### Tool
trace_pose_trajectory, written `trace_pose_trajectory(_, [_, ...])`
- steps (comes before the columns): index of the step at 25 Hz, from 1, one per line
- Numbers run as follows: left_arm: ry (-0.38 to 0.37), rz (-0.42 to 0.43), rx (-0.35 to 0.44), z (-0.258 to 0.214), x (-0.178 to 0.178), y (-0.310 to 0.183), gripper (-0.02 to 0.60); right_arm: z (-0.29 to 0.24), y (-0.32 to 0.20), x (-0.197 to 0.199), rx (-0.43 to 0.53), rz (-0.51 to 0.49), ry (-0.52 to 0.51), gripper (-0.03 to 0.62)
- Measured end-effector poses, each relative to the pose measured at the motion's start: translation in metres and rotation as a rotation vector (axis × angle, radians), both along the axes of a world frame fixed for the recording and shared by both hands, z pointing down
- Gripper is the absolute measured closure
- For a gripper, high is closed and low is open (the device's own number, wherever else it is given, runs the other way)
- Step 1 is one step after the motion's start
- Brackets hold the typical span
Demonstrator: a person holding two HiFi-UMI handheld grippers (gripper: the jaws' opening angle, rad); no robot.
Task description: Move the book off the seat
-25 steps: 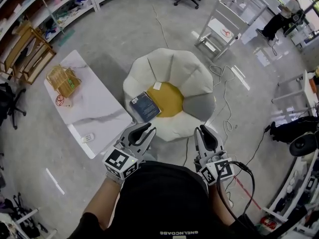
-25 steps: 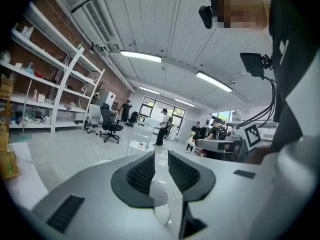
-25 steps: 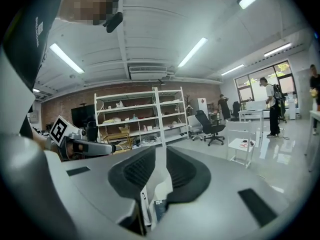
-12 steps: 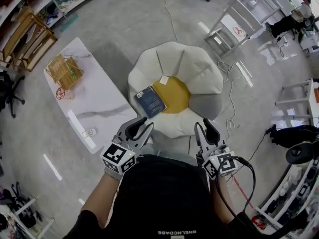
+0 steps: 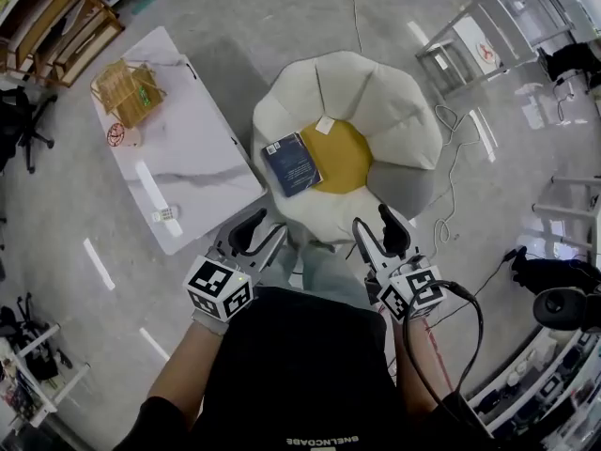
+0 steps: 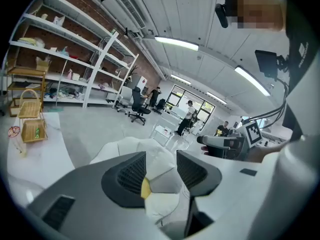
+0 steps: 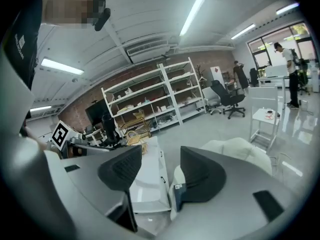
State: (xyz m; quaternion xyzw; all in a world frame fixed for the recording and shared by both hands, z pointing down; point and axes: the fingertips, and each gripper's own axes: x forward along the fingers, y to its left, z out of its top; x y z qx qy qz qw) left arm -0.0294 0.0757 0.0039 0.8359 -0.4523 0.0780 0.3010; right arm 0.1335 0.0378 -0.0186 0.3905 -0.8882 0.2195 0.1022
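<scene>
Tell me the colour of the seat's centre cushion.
The centre cushion is mustard yellow; the head view shows it best.

the book (image 5: 291, 164) lies on the seat (image 5: 376, 92), left of its centre cushion (image 5: 343, 155). the table (image 5: 188, 163) stands just left of the seat; a basket (image 5: 129, 92) sits at its far end, a remote (image 5: 165, 214) near its front edge.

The book (image 5: 292, 164) had a dark blue cover with a small white label. The seat (image 5: 376, 101) was cream, its middle mustard yellow, one petal grey. The counter (image 5: 183, 148) was white marble veined in grey, the basket (image 5: 129, 90) pale tan wicker, the floor (image 5: 244, 26) mottled grey.
</scene>
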Motion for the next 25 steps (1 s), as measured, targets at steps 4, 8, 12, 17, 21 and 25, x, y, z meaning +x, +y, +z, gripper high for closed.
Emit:
trace_pose_trajectory(4, [-0.031, -0.05, -0.091, 0.033, 0.0, 0.001, 0.398, 0.065, 0.01, 0.019, -0.077, -0.058, -0.002, 0.338])
trace_pose_trajectory(8, [-0.045, -0.103, -0.168, 0.073, -0.002, 0.0, 0.385, 0.082, -0.002, 0.0, -0.136, -0.116, -0.017, 0.326])
trace_pose_trajectory(12, [-0.033, -0.145, -0.201, 0.103, -0.002, -0.001, 0.38, 0.107, -0.024, -0.011, -0.162, -0.144, -0.002, 0.316])
trace_pose_trajectory(17, [-0.041, -0.165, -0.214, 0.14, -0.002, -0.007, 0.374, 0.159, -0.036, -0.014, -0.197, -0.175, 0.047, 0.31])
trace_pose_trajectory(21, [-0.063, -0.154, -0.199, 0.171, 0.0, -0.015, 0.371, 0.195, -0.045, -0.028, -0.226, -0.211, 0.055, 0.309])
trace_pose_trajectory(25, [-0.06, -0.154, -0.214, 0.206, 0.002, -0.022, 0.367, 0.241, -0.05, -0.026, -0.248, -0.223, 0.09, 0.304])
